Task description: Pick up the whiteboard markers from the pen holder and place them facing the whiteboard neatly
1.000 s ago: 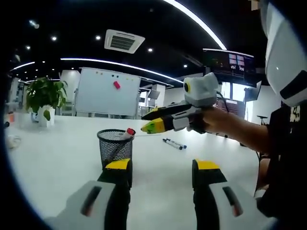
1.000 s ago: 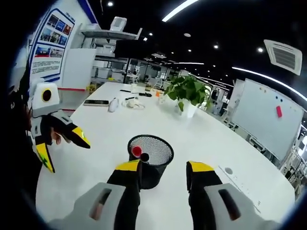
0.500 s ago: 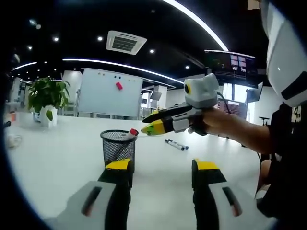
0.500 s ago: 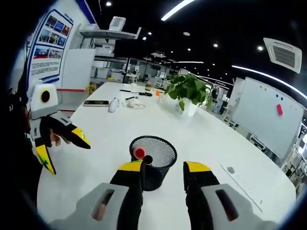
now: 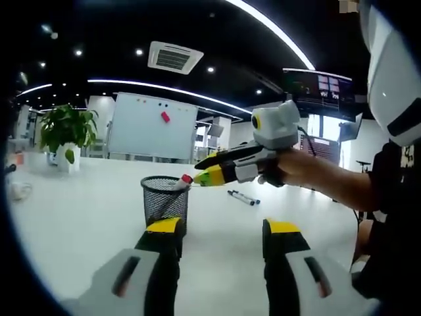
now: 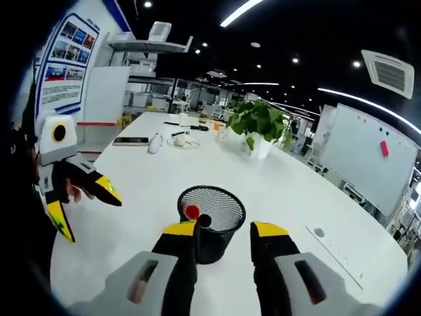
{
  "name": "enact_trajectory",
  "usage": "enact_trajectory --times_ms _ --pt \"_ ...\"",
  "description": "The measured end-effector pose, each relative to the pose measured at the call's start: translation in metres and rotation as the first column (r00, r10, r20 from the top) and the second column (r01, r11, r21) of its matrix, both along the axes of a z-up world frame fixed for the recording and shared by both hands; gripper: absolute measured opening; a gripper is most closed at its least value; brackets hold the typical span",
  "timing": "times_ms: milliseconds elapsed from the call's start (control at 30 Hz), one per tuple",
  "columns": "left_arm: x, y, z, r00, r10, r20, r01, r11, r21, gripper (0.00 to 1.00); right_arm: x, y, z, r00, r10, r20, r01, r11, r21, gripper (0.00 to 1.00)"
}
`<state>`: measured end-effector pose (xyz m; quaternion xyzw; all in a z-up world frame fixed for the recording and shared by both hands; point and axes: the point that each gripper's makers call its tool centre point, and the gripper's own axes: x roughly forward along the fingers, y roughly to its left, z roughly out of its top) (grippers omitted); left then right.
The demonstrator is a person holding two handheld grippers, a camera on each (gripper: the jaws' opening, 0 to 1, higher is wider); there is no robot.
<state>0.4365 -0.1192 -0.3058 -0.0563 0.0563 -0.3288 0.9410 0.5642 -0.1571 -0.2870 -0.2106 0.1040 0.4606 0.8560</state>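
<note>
the black mesh pen holder stands on the white table, holding a red-capped marker and a black-capped marker. the right gripper hovers just above the pen holder's near rim, fingers narrowly apart and holding nothing. the left gripper, beside the pen holder, has its fingers spread wide and empty. two more markers lie on the table beyond the pen holder, toward the whiteboard. poster writing is unreadable.
</note>
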Motion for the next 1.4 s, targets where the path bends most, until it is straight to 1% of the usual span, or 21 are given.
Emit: enact_trajectory --times_ms 100,333,467,633,767,933,1167,1267,1400 --pt "0.000 0.000 0.000 1.000 0.000 -0.002 0.000 1.000 -0.003 0.50 0.000 0.000 0.000 1.000 -0.002 -0.005 0.002 1.000 0.007 0.32" --pt "0.000 0.000 -0.002 1.000 -0.002 -0.004 0.002 1.000 -0.005 0.50 -0.002 0.004 0.000 1.000 0.016 -0.006 -0.016 1.000 -0.007 0.32" --pt "0.000 0.002 -0.002 1.000 0.002 -0.004 -0.002 1.000 -0.007 0.50 -0.006 0.003 0.001 1.000 0.025 0.009 -0.025 0.999 -0.027 0.32" --pt "0.001 0.003 -0.002 1.000 0.004 -0.006 -0.004 1.000 -0.009 0.50 -0.005 0.004 -0.003 0.999 0.028 0.021 -0.027 0.998 -0.058 0.32" --pt "0.001 0.002 -0.003 1.000 0.001 -0.006 -0.001 1.000 -0.009 0.50 -0.003 0.005 -0.006 0.999 0.030 0.013 -0.029 0.998 -0.064 0.32" --pt "0.002 0.005 -0.004 1.000 0.009 -0.010 -0.009 1.000 -0.010 0.50 -0.002 0.008 -0.006 1.000 0.028 0.008 -0.028 0.998 -0.053 0.30" --pt "0.002 0.006 -0.005 1.000 0.009 -0.011 -0.009 1.000 -0.015 0.50 -0.002 0.012 -0.007 0.999 0.032 0.004 -0.032 0.998 -0.057 0.28" --pt "0.002 0.006 -0.006 1.000 0.011 -0.013 -0.011 1.000 -0.013 0.50 -0.002 0.012 -0.010 0.999 0.037 -0.008 -0.037 0.997 -0.068 0.24" --pt "0.002 0.007 -0.006 1.000 0.009 -0.016 -0.010 1.000 -0.023 0.50 -0.002 0.013 -0.011 0.999 0.034 -0.029 -0.036 0.997 -0.062 0.23"
